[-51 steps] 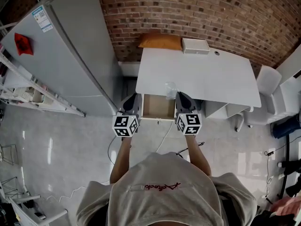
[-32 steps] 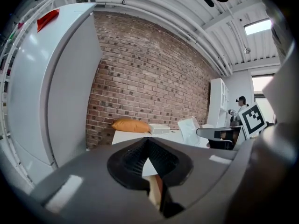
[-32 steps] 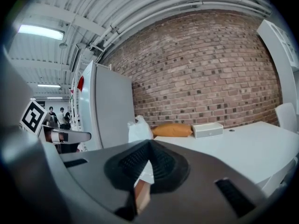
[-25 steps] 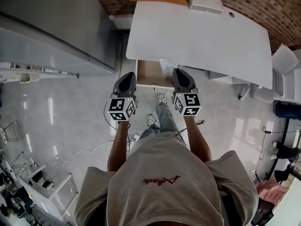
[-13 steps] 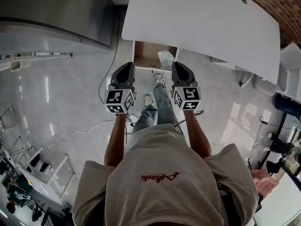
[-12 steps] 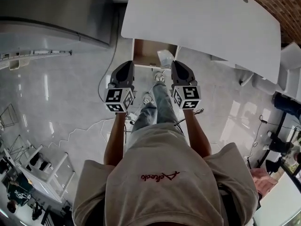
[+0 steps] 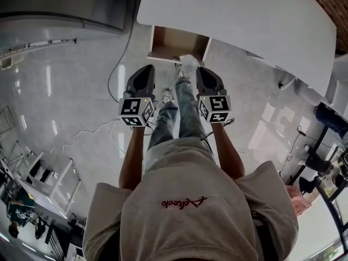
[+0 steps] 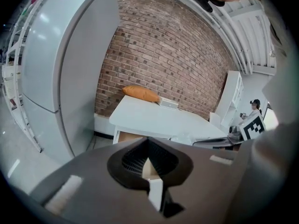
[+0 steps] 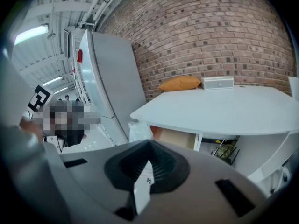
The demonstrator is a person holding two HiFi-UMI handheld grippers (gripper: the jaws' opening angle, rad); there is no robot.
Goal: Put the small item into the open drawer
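Clear plastic small item (image 7: 188, 64) hangs pinched in the clenched right gripper (image 7: 202, 71) at the open drawer's (image 7: 168, 42) front right corner, left gripper (image 7: 145, 69) clenched empty; better carry it forward past the front wall, lower, then release.

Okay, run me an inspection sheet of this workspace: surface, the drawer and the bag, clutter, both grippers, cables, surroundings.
Surface: white table.
Job's things: drawer open under the table's edge, no contents seen; clear plastic bag outside it, in front of the drawer.
Clutter: orange cushion and white box at the table's far edge, by the wall.
Grippers: left hand-held gripper jaws together, nothing held; right hand-held gripper closed, apparently pinching the bag.
Cables: white cable trails across the floor.
Surroundings: grey refrigerator, brick wall, glossy floor.
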